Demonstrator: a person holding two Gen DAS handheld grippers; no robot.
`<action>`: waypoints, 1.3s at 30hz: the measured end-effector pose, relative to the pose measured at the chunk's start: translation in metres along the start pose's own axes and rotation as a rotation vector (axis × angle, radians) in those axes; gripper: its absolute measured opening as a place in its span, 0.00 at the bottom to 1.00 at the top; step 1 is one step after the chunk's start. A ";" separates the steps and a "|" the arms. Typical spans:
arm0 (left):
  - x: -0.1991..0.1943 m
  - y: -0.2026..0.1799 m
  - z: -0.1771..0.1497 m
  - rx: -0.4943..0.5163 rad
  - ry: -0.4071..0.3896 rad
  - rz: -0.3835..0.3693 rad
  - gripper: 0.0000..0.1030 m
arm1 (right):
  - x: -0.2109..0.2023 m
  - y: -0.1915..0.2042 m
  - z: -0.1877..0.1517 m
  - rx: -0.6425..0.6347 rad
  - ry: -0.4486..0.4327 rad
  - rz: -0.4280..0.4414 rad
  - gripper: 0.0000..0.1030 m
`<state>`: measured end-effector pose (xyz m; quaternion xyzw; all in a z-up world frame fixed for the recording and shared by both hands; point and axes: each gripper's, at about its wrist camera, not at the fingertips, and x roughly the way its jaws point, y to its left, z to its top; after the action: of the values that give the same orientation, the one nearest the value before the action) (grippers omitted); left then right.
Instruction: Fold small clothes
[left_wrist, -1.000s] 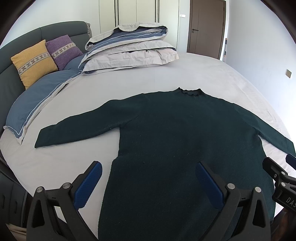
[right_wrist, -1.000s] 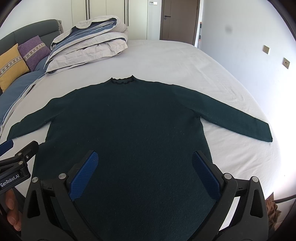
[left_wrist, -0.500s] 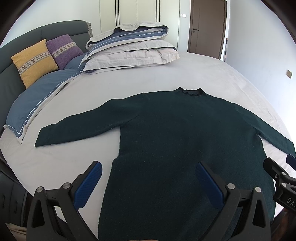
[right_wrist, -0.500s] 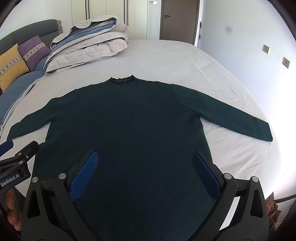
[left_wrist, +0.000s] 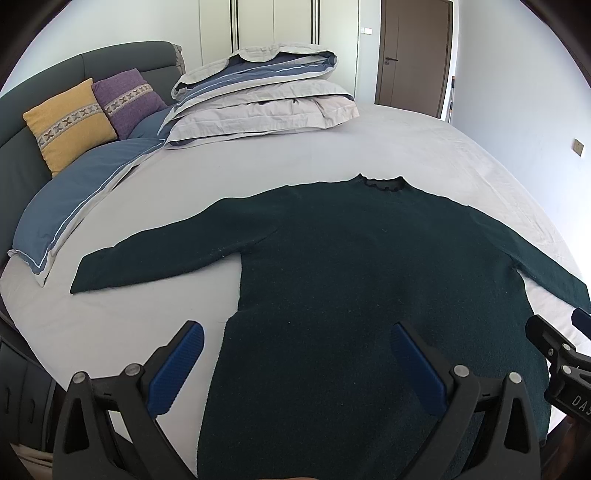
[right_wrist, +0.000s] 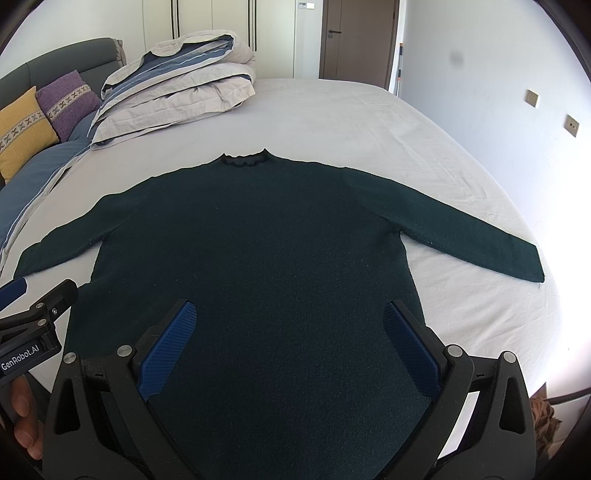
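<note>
A dark green long-sleeved sweater (left_wrist: 369, 266) lies flat on the bed, collar away from me, both sleeves spread out to the sides; it also shows in the right wrist view (right_wrist: 258, 240). My left gripper (left_wrist: 295, 354) is open and empty, hovering over the sweater's lower left hem. My right gripper (right_wrist: 288, 339) is open and empty above the lower middle of the sweater. The left sleeve end (left_wrist: 92, 273) and the right sleeve end (right_wrist: 517, 258) lie on the sheet.
The white bed sheet (left_wrist: 369, 140) stretches beyond the sweater. A folded duvet (left_wrist: 266, 96) lies at the back. Yellow (left_wrist: 66, 122) and purple (left_wrist: 129, 99) cushions lean on the grey headboard, beside a blue pillow (left_wrist: 81, 192). The bed's edge is near me.
</note>
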<state>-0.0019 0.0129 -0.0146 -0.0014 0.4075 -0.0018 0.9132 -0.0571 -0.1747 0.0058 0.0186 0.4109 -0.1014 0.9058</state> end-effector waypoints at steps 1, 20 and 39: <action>0.000 0.000 0.000 0.000 0.000 0.000 1.00 | 0.000 0.000 0.000 0.000 0.000 -0.001 1.00; -0.002 0.001 0.000 -0.002 0.002 0.001 1.00 | -0.001 0.001 -0.002 -0.001 0.000 0.001 1.00; -0.002 0.001 -0.002 -0.009 0.002 0.003 1.00 | -0.001 0.003 -0.003 -0.002 0.005 0.000 1.00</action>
<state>-0.0045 0.0143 -0.0142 -0.0049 0.4086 0.0015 0.9127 -0.0593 -0.1718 0.0041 0.0179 0.4131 -0.1009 0.9049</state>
